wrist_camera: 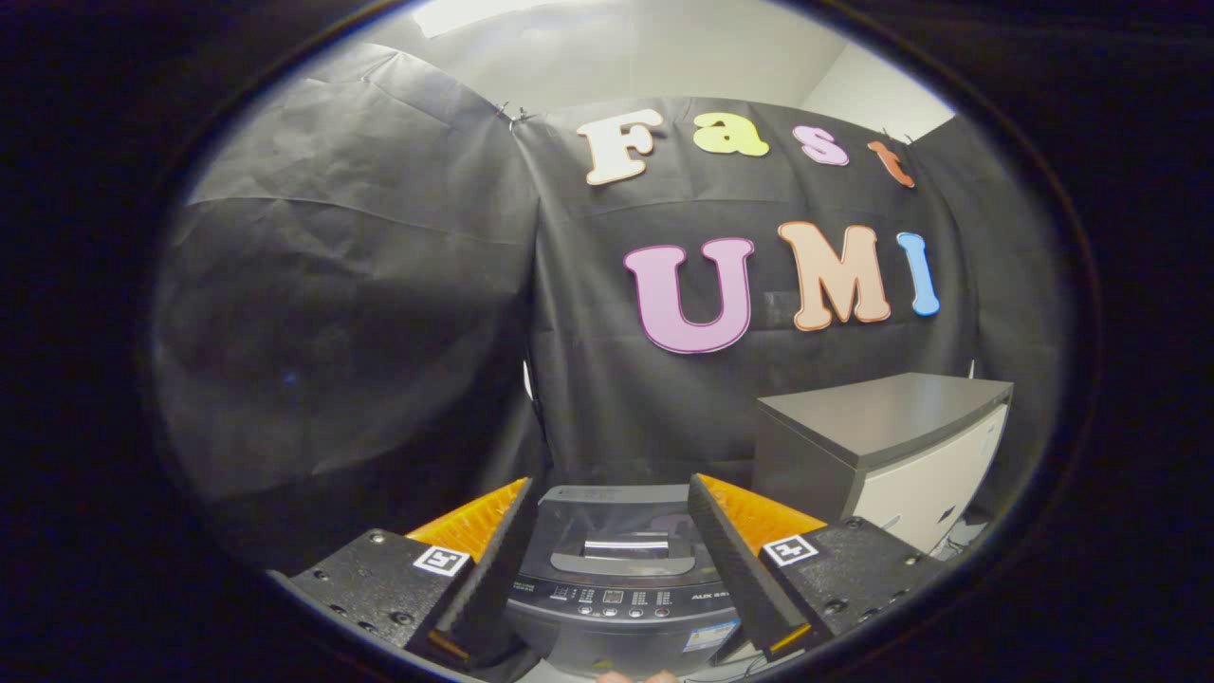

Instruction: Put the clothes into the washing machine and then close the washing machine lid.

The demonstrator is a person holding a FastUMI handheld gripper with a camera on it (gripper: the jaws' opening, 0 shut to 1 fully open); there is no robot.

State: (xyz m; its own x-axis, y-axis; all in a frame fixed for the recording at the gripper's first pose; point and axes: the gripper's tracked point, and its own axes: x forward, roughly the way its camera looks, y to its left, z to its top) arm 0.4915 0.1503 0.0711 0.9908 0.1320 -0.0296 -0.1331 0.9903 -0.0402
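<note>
A grey top-loading washing machine stands below and ahead of my gripper, seen in the gap between the two fingers. Its dark glass lid lies flat and closed, with a handle recess near the control panel. My gripper is open and holds nothing; its fingers hang above the machine, one on each side of the lid.
A low grey-topped cabinet with a pale front stands just to the right of the machine. Black cloth walls close in behind and to the left. A fingertip of a person's hand shows at the machine's near edge.
</note>
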